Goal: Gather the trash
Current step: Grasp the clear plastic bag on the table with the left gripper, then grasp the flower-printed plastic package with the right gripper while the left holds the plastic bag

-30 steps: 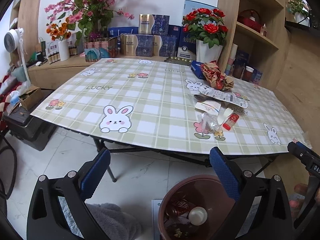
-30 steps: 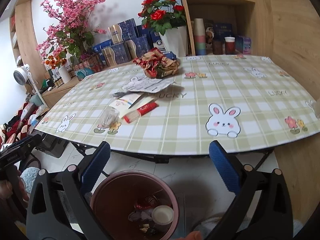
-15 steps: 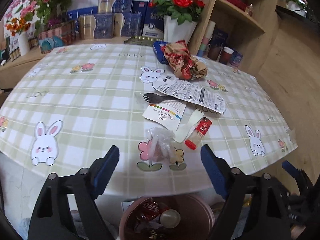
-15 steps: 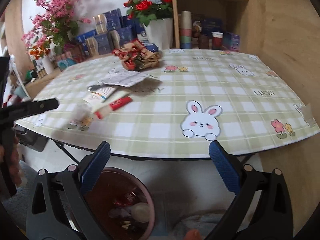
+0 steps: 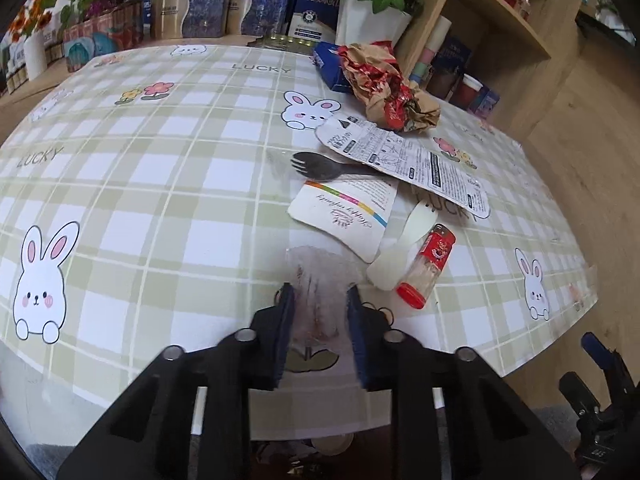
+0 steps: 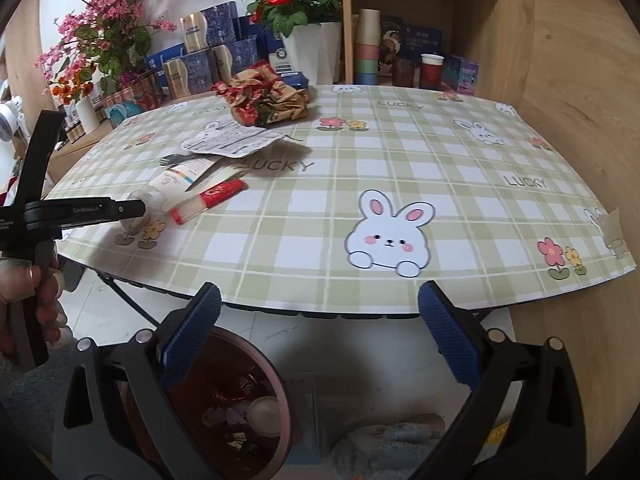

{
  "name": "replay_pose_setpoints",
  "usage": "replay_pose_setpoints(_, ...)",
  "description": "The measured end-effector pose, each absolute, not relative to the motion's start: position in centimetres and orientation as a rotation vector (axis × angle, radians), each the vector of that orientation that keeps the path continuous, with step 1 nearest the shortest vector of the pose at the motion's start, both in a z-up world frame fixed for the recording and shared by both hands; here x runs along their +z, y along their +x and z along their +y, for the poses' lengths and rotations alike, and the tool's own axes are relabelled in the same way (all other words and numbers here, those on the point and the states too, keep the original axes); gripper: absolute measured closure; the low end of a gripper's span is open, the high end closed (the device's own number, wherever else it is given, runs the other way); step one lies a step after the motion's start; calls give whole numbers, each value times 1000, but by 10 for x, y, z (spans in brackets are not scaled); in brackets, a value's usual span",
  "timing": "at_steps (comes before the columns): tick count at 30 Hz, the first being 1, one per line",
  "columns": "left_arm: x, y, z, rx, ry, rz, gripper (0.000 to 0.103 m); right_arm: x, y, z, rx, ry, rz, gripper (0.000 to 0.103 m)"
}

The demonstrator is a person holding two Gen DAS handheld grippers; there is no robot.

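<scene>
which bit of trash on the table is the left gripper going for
The crumpled clear plastic wrapper at the table's near edge: it alone sits between the closing jaws of the left gripper. The red tube, forks and papers lie beyond, untouched.

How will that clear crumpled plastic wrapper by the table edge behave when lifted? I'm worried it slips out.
The clear plastic wrapper looks thin and crinkled, so probably floppy and very light. The left gripper is closing around it; the film should crush flat and may slide on the pads.
</scene>
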State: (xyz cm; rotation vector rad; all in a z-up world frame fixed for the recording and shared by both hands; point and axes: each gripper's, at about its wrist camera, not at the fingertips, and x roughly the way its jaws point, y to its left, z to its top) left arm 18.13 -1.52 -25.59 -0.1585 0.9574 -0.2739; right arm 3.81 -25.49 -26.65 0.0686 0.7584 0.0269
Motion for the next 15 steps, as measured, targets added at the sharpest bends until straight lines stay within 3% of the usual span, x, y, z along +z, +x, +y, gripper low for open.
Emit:
replay_pose_setpoints(7,-241,162,25,-229,-184,885,83,-253,66,-244,119,109,809,6)
replay_pose_setpoints(15,-211,142,54,-224,-263,812,83,-217,156,-195,214,-198,781,6)
